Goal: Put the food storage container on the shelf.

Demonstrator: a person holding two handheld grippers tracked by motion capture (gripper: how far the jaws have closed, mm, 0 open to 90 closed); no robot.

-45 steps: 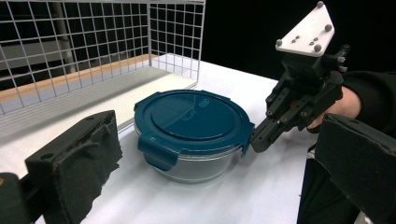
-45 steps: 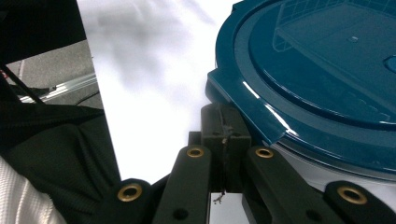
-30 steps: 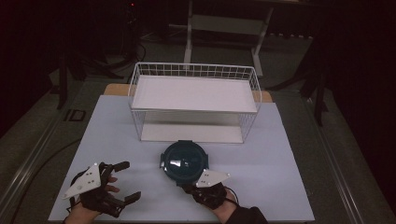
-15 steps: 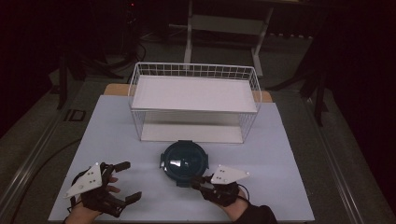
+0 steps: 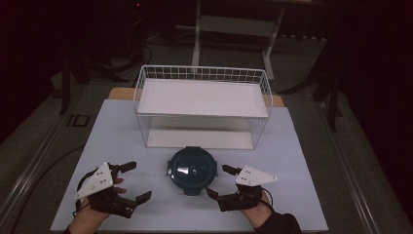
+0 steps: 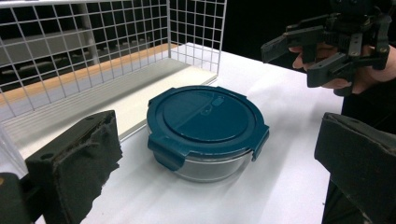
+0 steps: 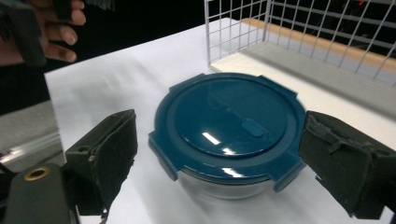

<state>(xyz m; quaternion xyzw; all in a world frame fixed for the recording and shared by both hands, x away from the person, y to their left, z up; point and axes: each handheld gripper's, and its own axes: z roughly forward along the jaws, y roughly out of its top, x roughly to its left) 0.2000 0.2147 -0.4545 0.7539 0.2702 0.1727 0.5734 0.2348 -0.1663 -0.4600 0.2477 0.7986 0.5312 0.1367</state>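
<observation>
- Right hand-held gripper has just been opening its jaws; they stand wide, just right of the container, nothing between the pads.
- Left hand-held gripper is open too (jaws spread wide), near the container's left side, touching nothing.
- Round glass container with a dark teal clip lid sits on the white surface, just in front of the wire basket.

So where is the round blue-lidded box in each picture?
High view: the container sits low in the middle, in front of the wire rack.
Left gripper view: container in the centre.
Right gripper view: container in the centre.
Shared landmark: the wire rack behind it.
</observation>
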